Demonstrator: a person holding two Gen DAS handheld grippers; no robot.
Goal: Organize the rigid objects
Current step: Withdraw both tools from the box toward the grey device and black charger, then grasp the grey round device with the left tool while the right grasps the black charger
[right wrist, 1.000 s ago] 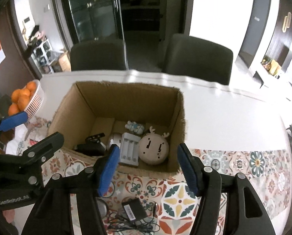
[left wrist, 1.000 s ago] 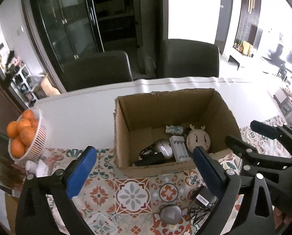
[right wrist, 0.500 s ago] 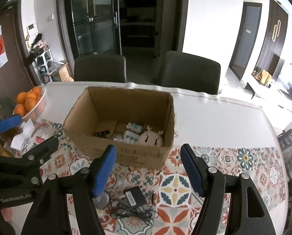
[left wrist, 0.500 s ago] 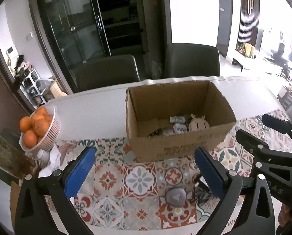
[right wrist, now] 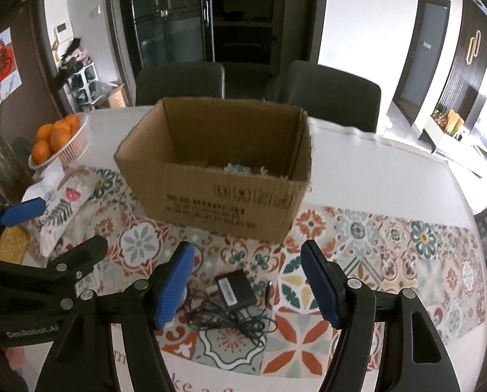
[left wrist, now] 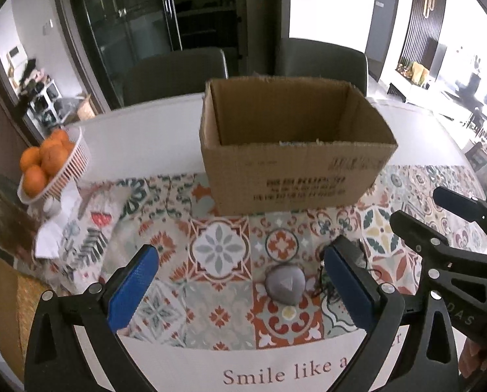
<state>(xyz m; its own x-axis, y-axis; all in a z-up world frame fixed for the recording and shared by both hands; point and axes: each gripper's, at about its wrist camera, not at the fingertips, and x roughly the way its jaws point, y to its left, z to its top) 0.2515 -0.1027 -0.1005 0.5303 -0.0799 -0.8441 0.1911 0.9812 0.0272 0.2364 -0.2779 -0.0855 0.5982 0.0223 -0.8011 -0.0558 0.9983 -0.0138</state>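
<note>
An open cardboard box (left wrist: 295, 176) stands on the patterned tablecloth; it also shows in the right wrist view (right wrist: 217, 196), its contents mostly hidden by the near wall. A grey round device (left wrist: 284, 283) lies in front of it, between my left gripper's fingers. A black power adapter (right wrist: 235, 289) with a tangled cable (right wrist: 224, 321) lies between my right gripper's fingers. My left gripper (left wrist: 240, 285) is open and empty. My right gripper (right wrist: 248, 282) is open and empty, above the adapter.
A white basket of oranges (left wrist: 49, 163) stands at the table's left, also seen in the right wrist view (right wrist: 58, 140). A floral pouch (right wrist: 60, 209) and white tissue (left wrist: 52, 238) lie beside it. Two dark chairs (right wrist: 328, 94) stand behind the table.
Both grippers have pulled back from over the box and dropped lower toward the table's near edge. The box contents have gone out of sight behind its wall. Both stay open.
</note>
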